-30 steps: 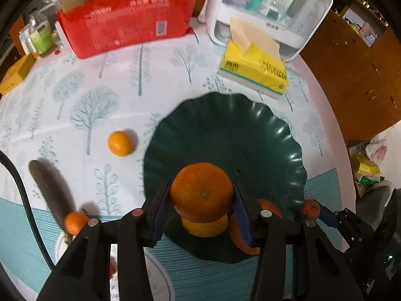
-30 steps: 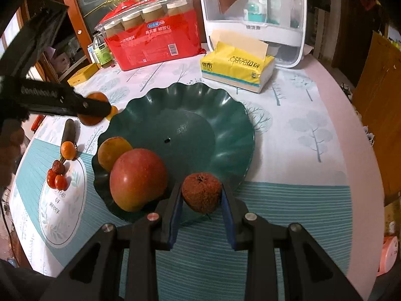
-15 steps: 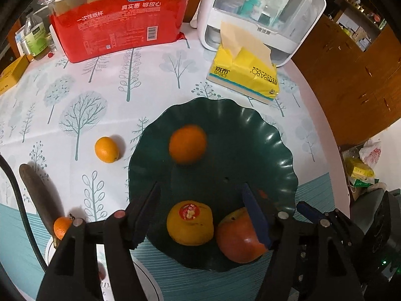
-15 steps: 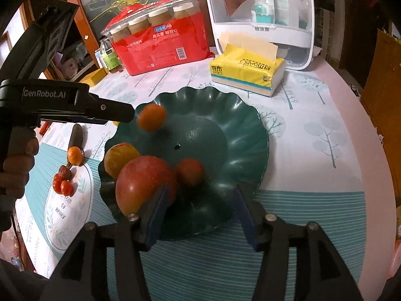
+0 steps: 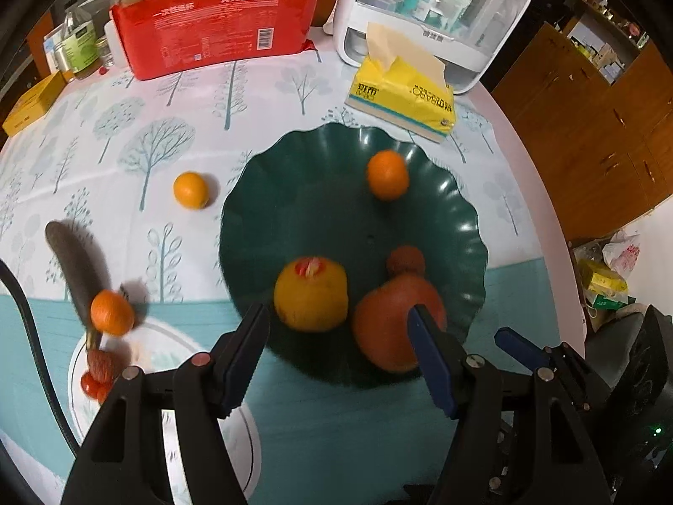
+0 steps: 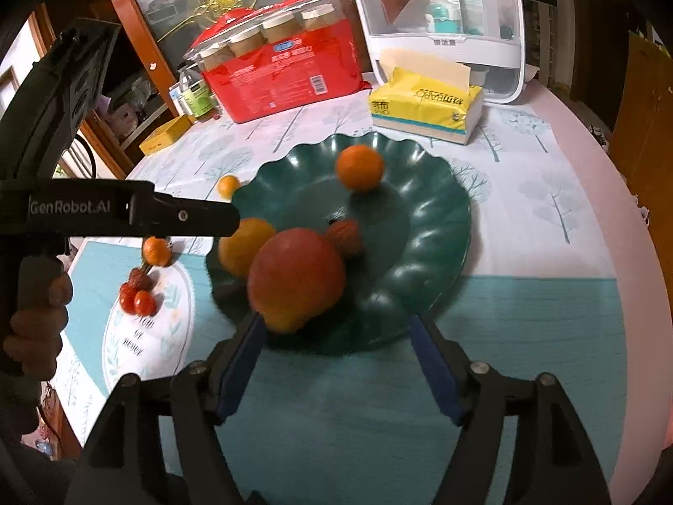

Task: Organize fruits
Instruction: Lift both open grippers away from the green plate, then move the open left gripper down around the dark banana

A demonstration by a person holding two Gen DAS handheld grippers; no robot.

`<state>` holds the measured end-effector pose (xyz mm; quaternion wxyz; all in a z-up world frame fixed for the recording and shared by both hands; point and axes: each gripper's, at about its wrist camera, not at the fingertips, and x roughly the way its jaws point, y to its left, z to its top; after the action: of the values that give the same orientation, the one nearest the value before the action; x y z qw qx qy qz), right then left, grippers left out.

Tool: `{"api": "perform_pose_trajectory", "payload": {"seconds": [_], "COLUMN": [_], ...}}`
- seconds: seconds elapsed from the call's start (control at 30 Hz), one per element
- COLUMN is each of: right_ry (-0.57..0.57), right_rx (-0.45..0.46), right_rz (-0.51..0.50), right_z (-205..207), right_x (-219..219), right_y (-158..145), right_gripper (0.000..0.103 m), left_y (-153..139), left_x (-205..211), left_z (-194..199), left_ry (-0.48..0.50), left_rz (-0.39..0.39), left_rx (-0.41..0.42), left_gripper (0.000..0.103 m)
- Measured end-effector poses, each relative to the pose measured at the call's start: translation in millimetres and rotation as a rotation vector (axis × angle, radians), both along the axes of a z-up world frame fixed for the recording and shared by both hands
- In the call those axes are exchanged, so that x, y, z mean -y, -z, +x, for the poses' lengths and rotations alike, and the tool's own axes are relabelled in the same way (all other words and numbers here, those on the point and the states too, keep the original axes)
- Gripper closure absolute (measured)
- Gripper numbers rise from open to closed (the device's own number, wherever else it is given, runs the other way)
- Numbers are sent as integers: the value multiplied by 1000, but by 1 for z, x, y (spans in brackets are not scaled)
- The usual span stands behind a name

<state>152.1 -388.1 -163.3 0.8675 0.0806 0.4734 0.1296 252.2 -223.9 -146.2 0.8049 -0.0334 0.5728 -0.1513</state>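
Note:
A dark green scalloped plate (image 5: 303,193) (image 6: 433,219) holds an orange (image 5: 387,174) (image 6: 359,167) at its far side. Nearer lie a yellow fruit with a sticker (image 5: 311,294) (image 6: 239,244), a big red fruit (image 5: 397,322) (image 6: 296,277) and a small brown-red fruit (image 5: 406,259) (image 6: 347,235). My left gripper (image 5: 336,320) hangs open over the plate's near rim, gripping nothing. My right gripper (image 6: 336,328) is over the near rim too; its jaws are opening with nothing between them. A small orange (image 5: 191,190) (image 6: 228,185) lies on the cloth left of the plate.
Left of the plate lie a dark long object (image 5: 75,265), another small orange (image 5: 111,312) and small red fruits (image 5: 99,372) on a white mat. At the back stand a red cup pack (image 5: 218,25), a yellow tissue box (image 5: 404,97) and a white organizer (image 5: 429,12).
The left gripper let go of the orange, which rolled to the plate's far side. The right gripper released the small brown-red fruit into the plate. Both grippers opened and drew back.

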Motion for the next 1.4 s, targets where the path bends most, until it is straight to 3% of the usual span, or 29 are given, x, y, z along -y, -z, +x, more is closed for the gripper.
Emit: {"api": "perform_pose_trajectory", "payload": {"seconds": [0.43,1.03,1.4], "right_ry": [-38,-52,-36], "right_rx": [-24,-41,-47], "right_rz": [43,77,84], "right_z": [-33,-55,-60], "right_x": [-26,-106,-161], "right_y": [-9,-15,-12], "right_gripper": [29,29,29], "left_y": [-13,-27,-30], "left_x": [-45,-157,-229], "left_z": [-55,-88,-92], "left_ry": [-55,-147,-189], "left_rz": [6,39,87], "left_rx": [23,16,-21], "left_gripper": [36,36,25]}}
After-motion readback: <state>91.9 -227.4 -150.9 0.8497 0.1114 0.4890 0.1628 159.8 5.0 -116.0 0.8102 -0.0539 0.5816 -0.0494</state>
